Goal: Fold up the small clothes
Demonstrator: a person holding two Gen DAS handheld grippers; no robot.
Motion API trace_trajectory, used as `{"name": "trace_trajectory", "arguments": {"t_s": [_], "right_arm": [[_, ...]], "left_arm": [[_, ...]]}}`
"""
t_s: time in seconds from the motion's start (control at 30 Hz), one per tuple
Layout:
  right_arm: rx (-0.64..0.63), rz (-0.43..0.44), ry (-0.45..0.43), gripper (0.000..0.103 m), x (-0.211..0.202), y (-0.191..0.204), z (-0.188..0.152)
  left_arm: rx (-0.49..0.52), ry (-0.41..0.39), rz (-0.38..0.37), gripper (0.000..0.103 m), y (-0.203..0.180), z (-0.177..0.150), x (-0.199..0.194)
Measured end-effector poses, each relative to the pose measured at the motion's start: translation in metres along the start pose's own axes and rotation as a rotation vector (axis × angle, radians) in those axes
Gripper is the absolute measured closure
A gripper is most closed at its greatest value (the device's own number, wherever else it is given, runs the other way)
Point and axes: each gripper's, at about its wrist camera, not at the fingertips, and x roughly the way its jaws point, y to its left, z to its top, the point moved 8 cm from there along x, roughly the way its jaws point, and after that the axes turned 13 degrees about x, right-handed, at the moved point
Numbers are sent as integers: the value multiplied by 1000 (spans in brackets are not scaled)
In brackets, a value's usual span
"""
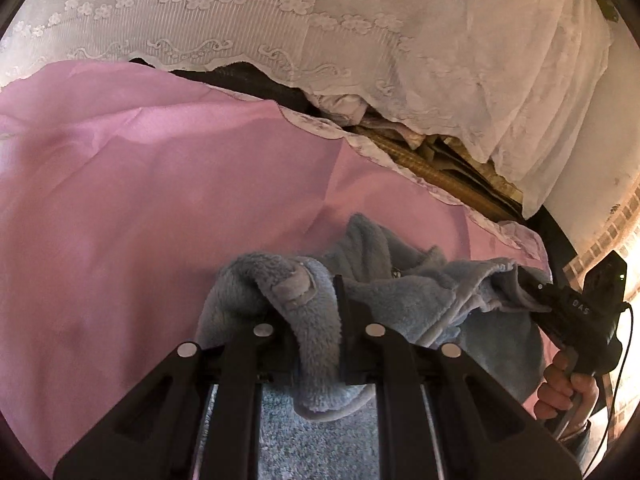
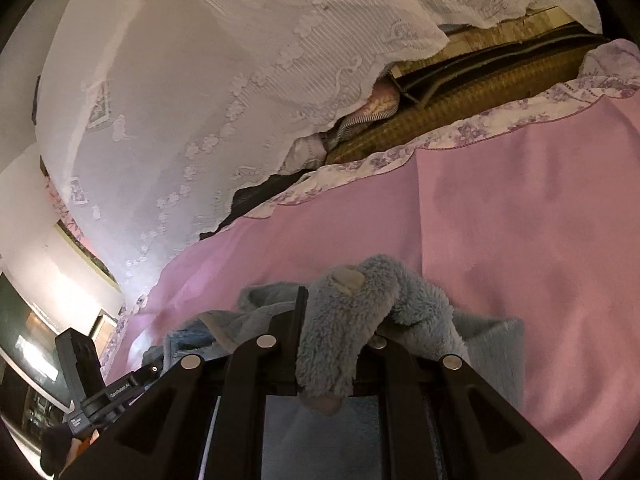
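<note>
Pink cloth (image 1: 120,184) covers the work surface and fills most of both views, smooth apart from a few long creases; its far edge carries a scalloped border with a pale purple floral print (image 2: 460,136). Beyond that border lies a strip of woven golden-brown material (image 2: 440,108), and above it hangs a white lace curtain (image 1: 280,12) embroidered with flower rows and scrolls, its hem lifted over a small heap of pale fabric that is too dim to identify. Warm light comes from the room's edge on the right of the left wrist view.

A fluffy light-blue garment (image 1: 420,292) is bunched on the pink cloth directly ahead of both claws and stretched between them. The left gripper (image 1: 316,312) has its fingers drawn close with a thick fold of the blue fleece pinched between them; the fold bears a small grey patch and drapes back over the claw toward the camera. From that claw the garment runs off to its right, where the right gripper (image 1: 528,284), held by a bare hand (image 1: 568,392), grips the far end.

In the right wrist view the right gripper (image 2: 336,320) likewise has a fleece fold with a beige patch clamped between narrowly set fingers, the rest of the garment (image 2: 420,304) spreading ahead and to both sides of it. The left gripper's (image 2: 160,364) body shows low to its left.
</note>
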Motion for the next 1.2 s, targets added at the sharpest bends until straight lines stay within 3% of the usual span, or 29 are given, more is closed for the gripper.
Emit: {"name": "trace_trajectory", "arguments": {"t_s": [0.27, 0.37, 0.47, 0.53, 0.57, 0.7, 0.83, 0.9, 1.0, 1.07, 1.17, 1.2], "right_arm": [[49, -55, 40, 89, 27, -28, -5], [55, -70, 58, 84, 33, -34, -10], [41, -44, 53, 69, 27, -28, -11], [39, -18, 13, 50, 14, -20, -7], [29, -14, -23, 48, 5, -15, -3], [-43, 43, -123, 47, -29, 13, 4], [-163, 91, -106, 51, -36, 45, -8], [-224, 94, -90, 53, -33, 56, -18], [-307, 58, -48, 53, -18, 62, -33], [-329, -18, -24, 53, -3, 51, -39], [-302, -117, 14, 42, 18, 26, -42], [-291, -152, 24, 30, 25, 16, -43]], "left_arm": [[-38, 34, -6, 88, 14, -12, 29], [-65, 28, -40, 87, 17, -13, 28], [-95, 16, -67, 87, 19, -13, 19], [-95, 1, -64, 86, 17, -10, 8], [-87, -12, -61, 84, 14, -7, 1], [-30, -76, -51, 71, -4, 5, -23], [49, -132, -18, 56, -25, 13, -39], [56, -142, 22, 42, -23, 15, -41], [11, -134, 82, 42, -7, 13, -39], [-5, -125, 45, 42, -6, 12, -37], [53, -82, 21, 33, -18, 8, -26], [83, -64, 32, 28, -22, 5, -20]]}}
